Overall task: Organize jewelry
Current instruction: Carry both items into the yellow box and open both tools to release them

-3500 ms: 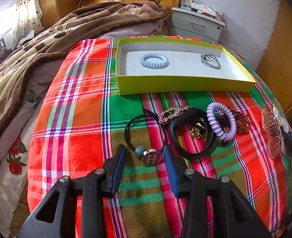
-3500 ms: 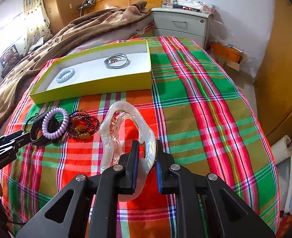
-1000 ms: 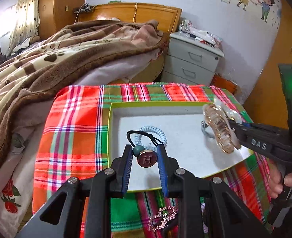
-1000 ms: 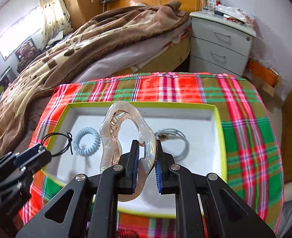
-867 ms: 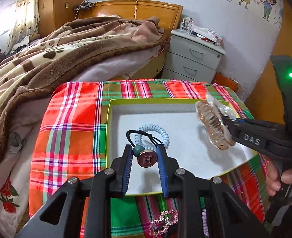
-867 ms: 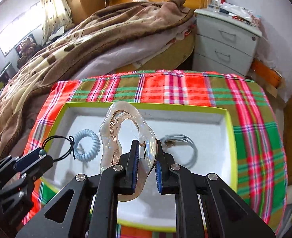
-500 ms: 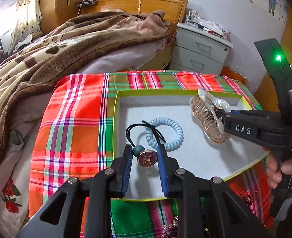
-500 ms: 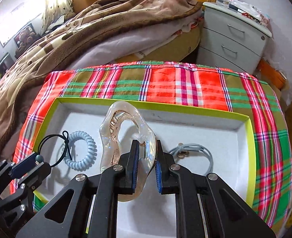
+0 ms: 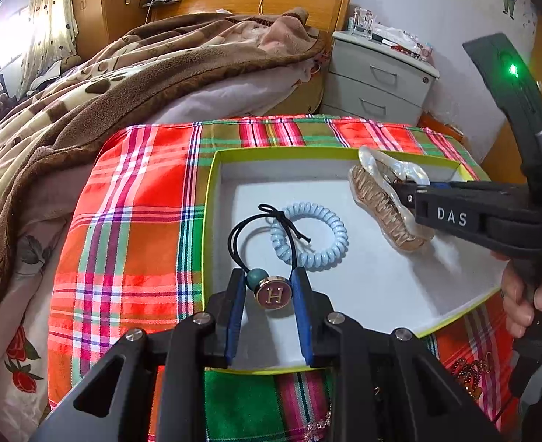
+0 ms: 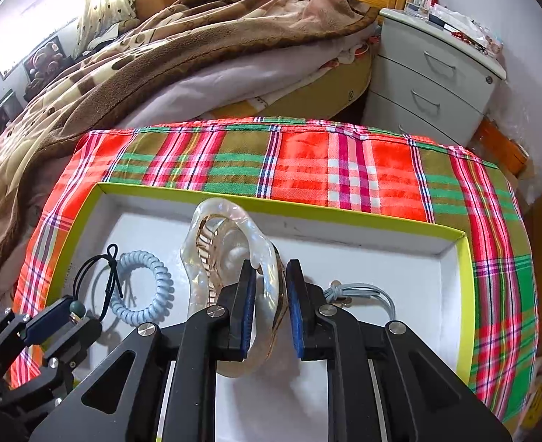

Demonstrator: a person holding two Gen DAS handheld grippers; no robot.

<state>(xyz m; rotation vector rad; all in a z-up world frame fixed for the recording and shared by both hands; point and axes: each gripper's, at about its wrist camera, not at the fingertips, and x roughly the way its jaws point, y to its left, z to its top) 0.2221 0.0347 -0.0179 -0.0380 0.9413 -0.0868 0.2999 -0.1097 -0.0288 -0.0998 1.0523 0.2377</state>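
Observation:
My left gripper point(image 9: 269, 287) is shut on a black hair tie with a teal bead and a round "H" charm point(image 9: 273, 294), held over the front left of the yellow-rimmed white box point(image 9: 212, 199). Its loop hangs over a light blue spiral hair tie point(image 9: 324, 254) lying in the box. My right gripper point(image 10: 269, 280) has its jaws slightly apart around a clear pearly hair claw clip point(image 10: 226, 243), low over the box middle; the clip also shows in the left wrist view point(image 9: 381, 202). A grey cord bracelet point(image 10: 366, 293) lies in the box at the right.
The box sits on a red-green plaid cloth point(image 9: 130, 221). More jewelry lies on the cloth in front of the box point(image 9: 469, 368). A bed with a brown blanket point(image 9: 86, 84) is behind, and a grey nightstand point(image 9: 377, 77) at the back right.
Both grippers have moved forward and down into the box with their items. The right gripper's jaws have parted a little around the claw clip.

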